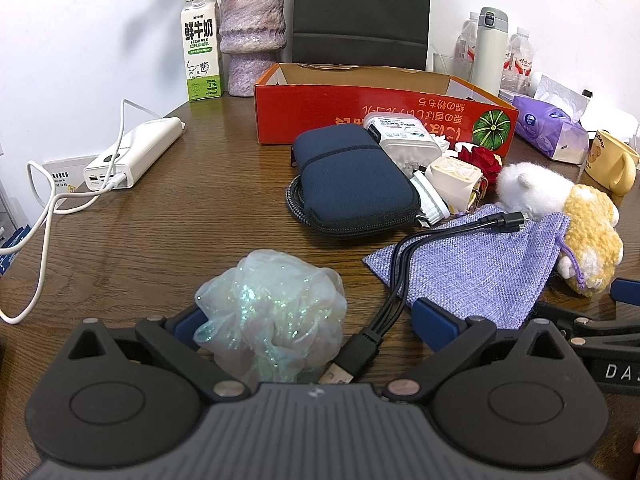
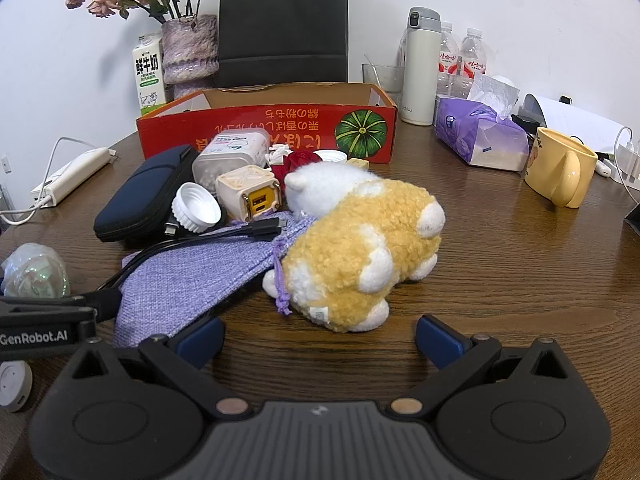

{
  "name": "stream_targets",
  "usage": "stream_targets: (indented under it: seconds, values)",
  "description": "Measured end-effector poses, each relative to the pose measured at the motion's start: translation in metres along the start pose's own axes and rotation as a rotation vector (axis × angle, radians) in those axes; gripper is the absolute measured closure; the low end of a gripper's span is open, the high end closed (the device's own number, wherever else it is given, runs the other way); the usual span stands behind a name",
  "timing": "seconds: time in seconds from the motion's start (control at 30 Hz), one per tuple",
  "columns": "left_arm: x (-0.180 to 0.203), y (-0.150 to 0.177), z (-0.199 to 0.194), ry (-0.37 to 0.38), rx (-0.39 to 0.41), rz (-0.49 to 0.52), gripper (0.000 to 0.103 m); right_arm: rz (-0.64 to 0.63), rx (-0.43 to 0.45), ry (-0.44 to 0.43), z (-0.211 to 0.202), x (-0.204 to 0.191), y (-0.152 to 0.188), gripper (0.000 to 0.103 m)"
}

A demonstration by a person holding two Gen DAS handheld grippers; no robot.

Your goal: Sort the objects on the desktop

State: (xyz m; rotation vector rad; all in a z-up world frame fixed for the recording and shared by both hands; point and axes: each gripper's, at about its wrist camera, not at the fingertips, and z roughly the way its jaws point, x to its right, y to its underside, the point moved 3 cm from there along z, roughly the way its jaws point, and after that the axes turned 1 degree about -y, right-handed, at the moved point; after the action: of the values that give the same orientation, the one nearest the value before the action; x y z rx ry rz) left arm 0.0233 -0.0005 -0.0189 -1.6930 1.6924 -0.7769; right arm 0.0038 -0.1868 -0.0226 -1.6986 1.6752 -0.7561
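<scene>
My left gripper [image 1: 312, 316] is open around a shimmery pale scrunchie [image 1: 272, 316] and the plug end of a black multi-head cable [image 1: 384, 316]. My right gripper [image 2: 320, 334] is open and empty just in front of a yellow and white plush toy [image 2: 360, 252]. A purple cloth pouch [image 2: 192, 276] lies left of the toy, under the cable. Behind them sit a navy zip case [image 1: 352, 188], a cream charger cube [image 2: 248, 192], a white jar lid [image 2: 198, 208], a clear box of beads [image 2: 232, 156] and a red cloth rose [image 1: 480, 160]. An open red cardboard box [image 2: 264, 124] stands behind.
On the wooden table [image 2: 500, 264] stand a yellow mug [image 2: 560, 172], a purple tissue pack [image 2: 476, 136], a white flask [image 2: 420, 68], water bottles, a milk carton [image 1: 202, 52], a vase [image 1: 252, 36], a black bag and a white power bank [image 1: 132, 152] with cable.
</scene>
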Motion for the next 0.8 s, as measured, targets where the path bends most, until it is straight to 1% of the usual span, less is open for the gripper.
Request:
stream_targets:
  seconds: [0.8]
  values:
    - [0.0021,-0.0002,0.0011,-0.007,0.0,-0.007,0.0,0.0,0.0,0.0,0.0011,-0.0003,-0.0014,0.0]
